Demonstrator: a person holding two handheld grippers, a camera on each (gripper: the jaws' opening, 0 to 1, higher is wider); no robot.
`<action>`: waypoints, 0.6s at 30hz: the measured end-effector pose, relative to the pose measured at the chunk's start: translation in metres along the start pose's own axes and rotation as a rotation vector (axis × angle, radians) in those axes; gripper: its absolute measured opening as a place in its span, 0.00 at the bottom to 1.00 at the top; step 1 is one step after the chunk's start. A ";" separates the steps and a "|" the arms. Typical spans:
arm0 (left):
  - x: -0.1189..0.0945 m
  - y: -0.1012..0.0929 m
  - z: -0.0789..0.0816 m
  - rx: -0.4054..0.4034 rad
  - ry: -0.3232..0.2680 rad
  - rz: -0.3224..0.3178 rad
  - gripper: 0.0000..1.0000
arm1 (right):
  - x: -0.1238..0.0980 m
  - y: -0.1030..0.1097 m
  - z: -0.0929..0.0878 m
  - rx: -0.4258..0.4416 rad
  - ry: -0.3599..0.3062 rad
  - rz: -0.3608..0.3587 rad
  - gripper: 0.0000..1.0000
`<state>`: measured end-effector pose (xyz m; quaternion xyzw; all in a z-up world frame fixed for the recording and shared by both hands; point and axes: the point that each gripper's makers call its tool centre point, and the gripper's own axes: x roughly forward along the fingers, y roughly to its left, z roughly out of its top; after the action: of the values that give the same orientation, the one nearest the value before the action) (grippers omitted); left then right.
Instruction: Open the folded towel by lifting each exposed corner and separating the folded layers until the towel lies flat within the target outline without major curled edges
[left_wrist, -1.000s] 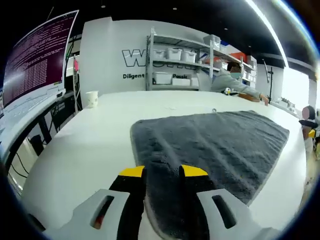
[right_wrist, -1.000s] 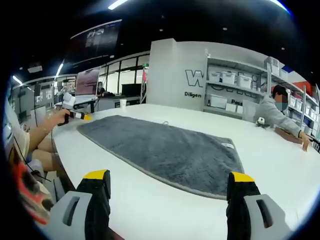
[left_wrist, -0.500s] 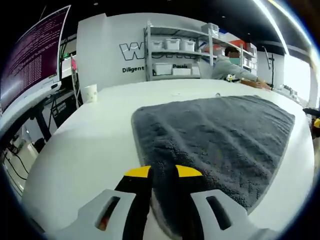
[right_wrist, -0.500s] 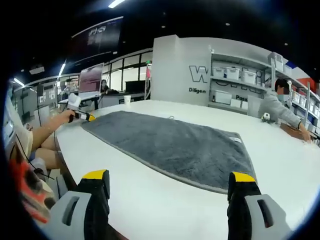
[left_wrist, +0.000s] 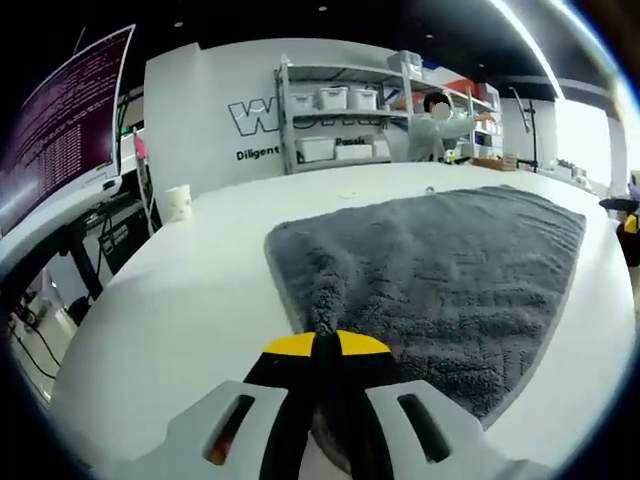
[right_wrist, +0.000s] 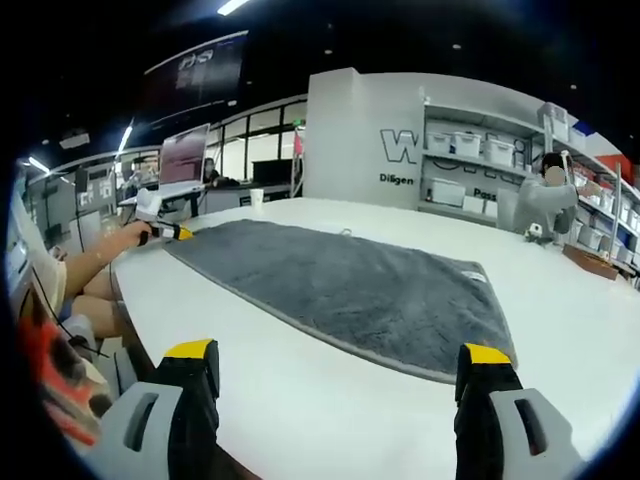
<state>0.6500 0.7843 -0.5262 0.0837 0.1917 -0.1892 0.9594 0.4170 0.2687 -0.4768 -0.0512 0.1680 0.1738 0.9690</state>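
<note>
Towel (left_wrist: 440, 265): it lies spread out, grey and plush, across the middle of the white bench (left_wrist: 190, 290), and in the left gripper view your left gripper (left_wrist: 325, 345) has its yellow-tipped jaws pressed together on the towel's near corner, with a ridge of pile bunched up right in front of the tips. From that corner one edge runs away along the bench toward a paper cup (left_wrist: 178, 201) standing near the far left edge, well apart from the cloth.

In the right gripper view your right gripper (right_wrist: 340, 365) is spread wide, nothing between the jaws, hovering over the bare near edge of the bench (right_wrist: 330, 400). The towel (right_wrist: 340, 290) looks flat there, its bound hem facing you and a small white label at the right-hand corner. At the towel's far left corner you can see your hand (right_wrist: 128, 236) with the other gripper at the cloth.

Beyond the bench, a person (right_wrist: 545, 205) stands by white shelving (left_wrist: 340, 125) with storage bins. A large monitor (left_wrist: 60, 130) with lines of text sits off the bench's left side.
</note>
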 end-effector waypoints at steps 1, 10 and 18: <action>0.000 0.000 0.000 0.004 -0.001 -0.002 0.04 | -0.001 -0.001 -0.001 0.001 0.003 -0.003 0.99; 0.000 0.001 0.000 0.011 -0.005 -0.009 0.04 | -0.007 -0.003 -0.002 0.002 0.004 -0.018 0.99; -0.002 0.004 -0.002 0.032 0.005 0.001 0.04 | -0.009 -0.003 -0.004 0.002 0.008 -0.024 0.99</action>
<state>0.6491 0.7895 -0.5263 0.0995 0.1912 -0.1918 0.9575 0.4088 0.2620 -0.4773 -0.0530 0.1713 0.1618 0.9704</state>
